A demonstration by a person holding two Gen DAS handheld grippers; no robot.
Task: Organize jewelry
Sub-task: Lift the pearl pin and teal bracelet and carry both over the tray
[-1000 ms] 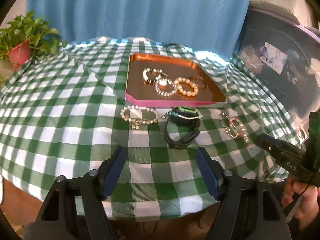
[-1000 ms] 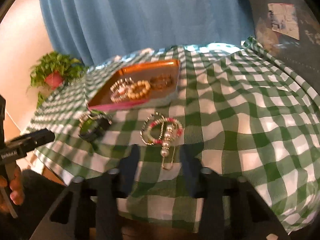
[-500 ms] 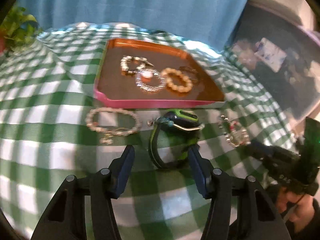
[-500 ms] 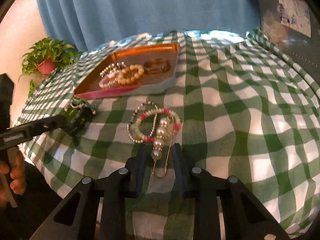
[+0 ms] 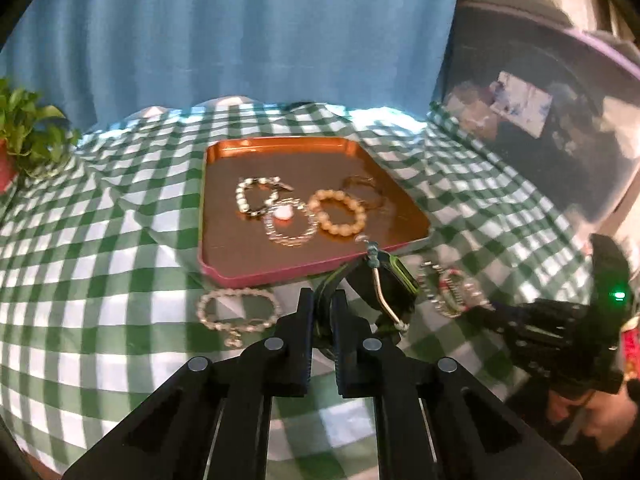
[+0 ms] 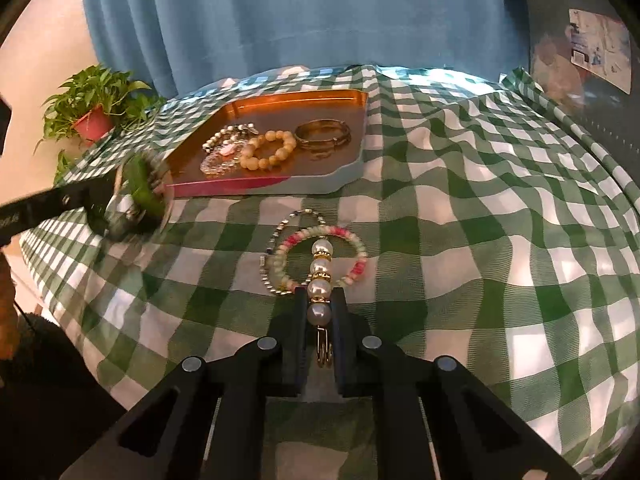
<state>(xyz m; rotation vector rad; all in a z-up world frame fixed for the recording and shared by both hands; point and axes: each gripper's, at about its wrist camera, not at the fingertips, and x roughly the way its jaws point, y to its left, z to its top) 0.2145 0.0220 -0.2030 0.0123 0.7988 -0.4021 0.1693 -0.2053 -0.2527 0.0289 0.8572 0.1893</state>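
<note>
Copper-toned tray (image 5: 224, 152): landmark for everything below, sitting on green-and-white checked cloth (image 6: 460, 208).
Left gripper (image 5: 322, 312): fingers pinched together on the strap of a black-and-green watch (image 5: 390, 286), lifted just off the near right corner of the tray.
Right gripper (image 6: 319, 312): fingers clamped on the lowest pearl of a pearl pin (image 6: 320, 276), a bit in front of the tray, far end lying across a pink-and-green bead bracelet (image 6: 352, 240).
Step in hand: looks like both picks done, carry to the tray not yet finished.
Next move, best guess: swing the watch over the near rim and drop it on bare tray floor; lift the pin clear without dragging the bracelet along.
Count in tray: four bracelets (pearl-and-dark, crystal, amber bead, gold bangle).
Count on cloth in front of tray: pale bead bracelet (image 5: 236, 310), pink-and-green bracelet, thin silver chain (image 6: 280, 240), so three loose plus two held.
</note>
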